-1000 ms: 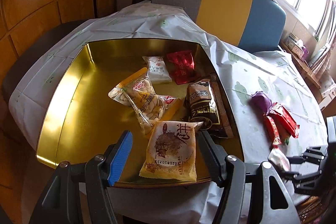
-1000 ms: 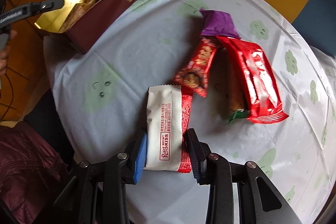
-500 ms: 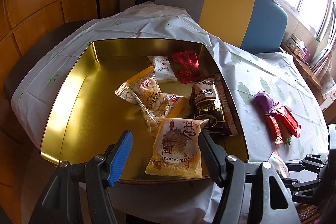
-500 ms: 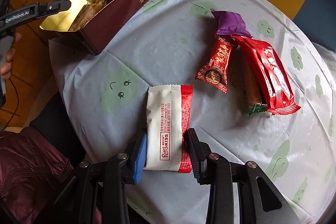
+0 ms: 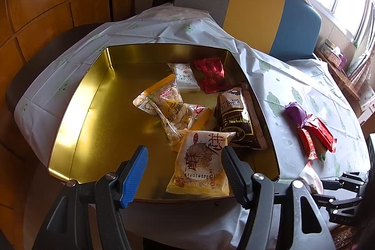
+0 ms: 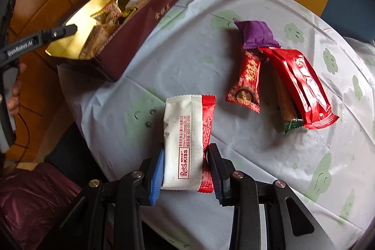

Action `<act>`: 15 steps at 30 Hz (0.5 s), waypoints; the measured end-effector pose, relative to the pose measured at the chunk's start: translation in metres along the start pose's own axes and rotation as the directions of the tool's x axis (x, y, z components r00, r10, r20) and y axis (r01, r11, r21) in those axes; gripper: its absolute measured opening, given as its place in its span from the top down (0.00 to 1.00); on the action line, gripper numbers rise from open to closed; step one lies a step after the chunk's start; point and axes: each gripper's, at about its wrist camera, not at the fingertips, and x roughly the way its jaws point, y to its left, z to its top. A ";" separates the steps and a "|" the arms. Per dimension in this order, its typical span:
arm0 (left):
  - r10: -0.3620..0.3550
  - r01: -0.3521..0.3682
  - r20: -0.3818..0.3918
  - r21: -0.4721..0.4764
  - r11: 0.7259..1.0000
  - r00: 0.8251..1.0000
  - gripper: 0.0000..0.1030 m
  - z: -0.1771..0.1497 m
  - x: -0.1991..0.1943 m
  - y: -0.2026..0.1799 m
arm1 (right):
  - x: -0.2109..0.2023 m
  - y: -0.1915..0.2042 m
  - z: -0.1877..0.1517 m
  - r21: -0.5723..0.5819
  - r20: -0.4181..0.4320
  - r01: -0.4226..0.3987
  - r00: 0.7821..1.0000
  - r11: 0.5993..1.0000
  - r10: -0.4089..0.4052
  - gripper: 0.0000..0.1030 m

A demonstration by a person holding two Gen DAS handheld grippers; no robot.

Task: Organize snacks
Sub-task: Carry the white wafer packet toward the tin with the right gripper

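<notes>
My right gripper (image 6: 186, 151) is shut on a white and red snack packet (image 6: 185, 132), held just above the tablecloth. In the left wrist view that packet (image 5: 309, 179) and the right gripper (image 5: 339, 182) show at the lower right. My left gripper (image 5: 185, 156) stands open over the near edge of the gold tin (image 5: 89, 95). An orange packet (image 5: 201, 168) lies flat in the tin below its fingers. The tin also holds a nut bag (image 5: 168, 109), a dark brown packet (image 5: 236, 118), a white packet (image 5: 185, 76) and a red packet (image 5: 211, 74).
A purple packet (image 6: 256, 35), a small red packet (image 6: 248, 81) and a long red packet (image 6: 300, 86) over a brown bar (image 6: 284, 107) lie on the tablecloth right of the tin's maroon wall (image 6: 145, 22). A grey, yellow and blue seat back (image 5: 253, 4) stands behind the table.
The right gripper has rolled slightly with the packet still clamped, and the tin shows more in its view. The left gripper has hardly moved.
</notes>
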 end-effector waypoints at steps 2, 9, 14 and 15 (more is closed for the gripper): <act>0.001 -0.001 0.003 -0.002 1.000 1.000 0.36 0.000 0.000 0.001 | -0.005 0.002 0.005 0.014 0.019 -0.020 1.000 1.000 0.019 0.65; 0.006 -0.006 0.008 -0.014 1.000 1.000 0.36 -0.001 -0.001 0.008 | -0.016 0.018 0.034 0.023 0.074 -0.087 0.994 0.996 0.085 0.65; 0.013 -0.013 0.008 -0.027 1.000 1.000 0.36 -0.002 -0.001 0.015 | -0.017 0.035 0.053 0.007 0.098 -0.111 0.989 0.994 0.110 0.65; 0.014 -0.013 0.007 -0.029 0.999 1.000 0.36 -0.002 -0.001 0.017 | -0.020 0.037 0.054 0.008 0.102 -0.116 0.988 0.993 0.114 0.65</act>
